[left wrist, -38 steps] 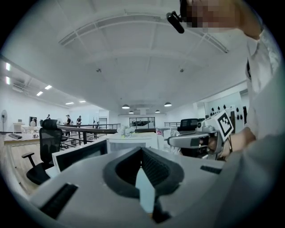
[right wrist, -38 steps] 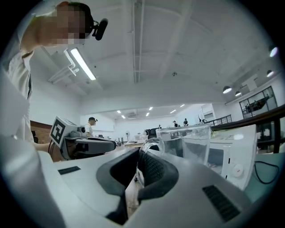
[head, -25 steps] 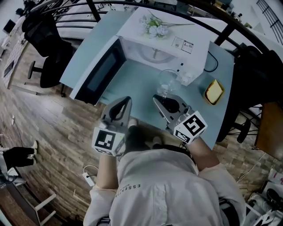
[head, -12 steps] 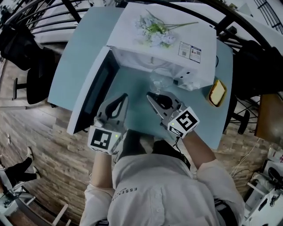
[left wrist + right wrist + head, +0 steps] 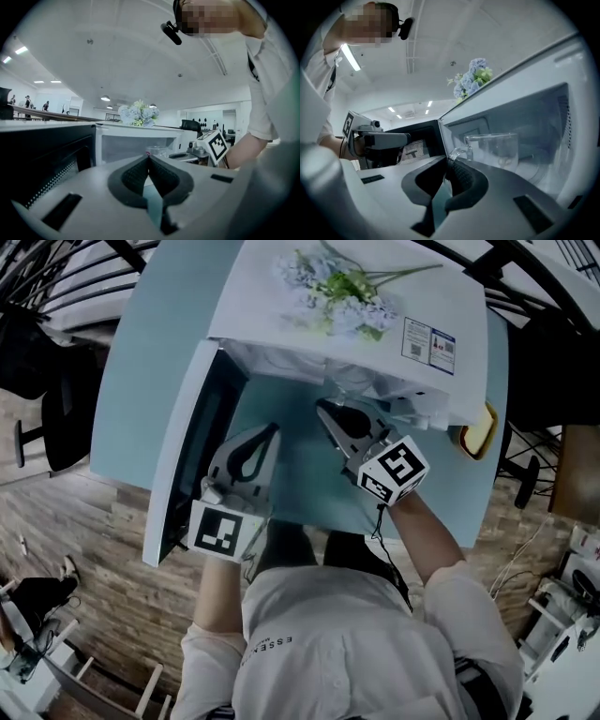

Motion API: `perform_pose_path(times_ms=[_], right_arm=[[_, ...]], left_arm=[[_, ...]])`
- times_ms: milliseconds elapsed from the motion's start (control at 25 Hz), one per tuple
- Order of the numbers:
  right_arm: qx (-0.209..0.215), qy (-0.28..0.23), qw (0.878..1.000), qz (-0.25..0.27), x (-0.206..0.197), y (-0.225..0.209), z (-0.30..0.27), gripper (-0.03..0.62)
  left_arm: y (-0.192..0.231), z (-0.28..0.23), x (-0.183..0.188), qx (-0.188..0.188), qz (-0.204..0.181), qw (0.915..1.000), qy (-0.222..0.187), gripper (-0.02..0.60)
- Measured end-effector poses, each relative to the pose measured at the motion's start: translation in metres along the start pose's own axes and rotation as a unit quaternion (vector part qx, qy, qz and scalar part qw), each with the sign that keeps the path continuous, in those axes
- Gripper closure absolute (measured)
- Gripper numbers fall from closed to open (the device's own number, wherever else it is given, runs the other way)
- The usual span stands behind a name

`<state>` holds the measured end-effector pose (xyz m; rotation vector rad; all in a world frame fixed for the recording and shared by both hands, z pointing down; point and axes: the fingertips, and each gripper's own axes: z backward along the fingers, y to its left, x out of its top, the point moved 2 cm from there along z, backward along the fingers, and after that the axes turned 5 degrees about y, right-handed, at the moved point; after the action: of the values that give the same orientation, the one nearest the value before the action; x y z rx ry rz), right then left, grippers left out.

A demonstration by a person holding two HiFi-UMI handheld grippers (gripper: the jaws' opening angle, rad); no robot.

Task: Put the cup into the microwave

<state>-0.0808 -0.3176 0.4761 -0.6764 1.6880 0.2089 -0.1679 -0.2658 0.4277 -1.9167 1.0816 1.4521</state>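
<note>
White microwave [image 5: 258,301], clear cup [image 5: 497,150], pale-blue table [image 5: 150,362]

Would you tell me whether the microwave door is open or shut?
Open: the microwave door stands swung out to the left, exposing the cavity.

Item 1, the cup [image 5: 497,147]: base hidden behind my right tool [image 5: 448,161]; in the head view it is mostly lost under the microwave [image 5: 253,306] roof.
Item 2, the microwave: rear cut off by the upper edge.
Item 3, the label [image 5: 428,341]: print too small to read.
Item 4, the yellow item [image 5: 478,432]: half hidden, so I cannot identify it.
</note>
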Motion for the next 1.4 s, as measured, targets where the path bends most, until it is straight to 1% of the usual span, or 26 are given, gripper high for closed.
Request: perform_pose_path(times_ms=[120, 240, 400, 560, 680, 880, 1040, 1200, 1400], right_arm=[[-0.006, -0.001, 1.000, 0.004, -0.001, -0.013, -0.012, 0.572], [-0.011, 0.003, 1.000, 0.018, -0.004, -0.022, -0.022, 0.572], [-0.004, 0.010, 1.000, 0.021, -0.007, -0.031, -0.033, 0.572], [0.001, 0.013, 0.999, 0.030, -0.009, -0.035, -0.039, 0.571], [-0.002, 0.008, 0.999, 0.035, -0.009, -0.039, -0.043, 0.571], [-0.013, 0.007, 0.999, 0.046, -0.014, -0.041, -0.049, 0.571], [-0.024, 0.012, 0.998, 0.056, -0.016, -0.048, -0.054, 0.571], [-0.040, 0.015, 0.998, 0.053, -0.018, -0.060, -0.056, 0.571], [-0.041, 0.019, 0.998, 0.043, -0.018, -0.060, -0.058, 0.571]], left_arm=[[0.006, -0.008, -0.004, 0.000, -0.007, 0.9999, 0.008, 0.580], [0.011, -0.014, -0.005, 0.000, -0.003, 0.9999, 0.012, 0.580], [0.017, -0.021, -0.004, -0.001, -0.002, 1.0000, 0.008, 0.580], [0.021, -0.025, -0.005, 0.000, -0.007, 0.9999, 0.012, 0.580], [0.024, -0.026, -0.004, 0.004, -0.009, 0.9999, 0.013, 0.580], [0.025, -0.028, -0.008, 0.000, -0.007, 0.9998, 0.016, 0.580], [0.025, -0.029, -0.009, -0.003, -0.021, 0.9996, 0.018, 0.580], [0.026, -0.029, -0.013, -0.003, -0.017, 0.9996, 0.023, 0.580], [0.028, -0.027, -0.016, -0.002, -0.011, 0.9997, 0.023, 0.580]])
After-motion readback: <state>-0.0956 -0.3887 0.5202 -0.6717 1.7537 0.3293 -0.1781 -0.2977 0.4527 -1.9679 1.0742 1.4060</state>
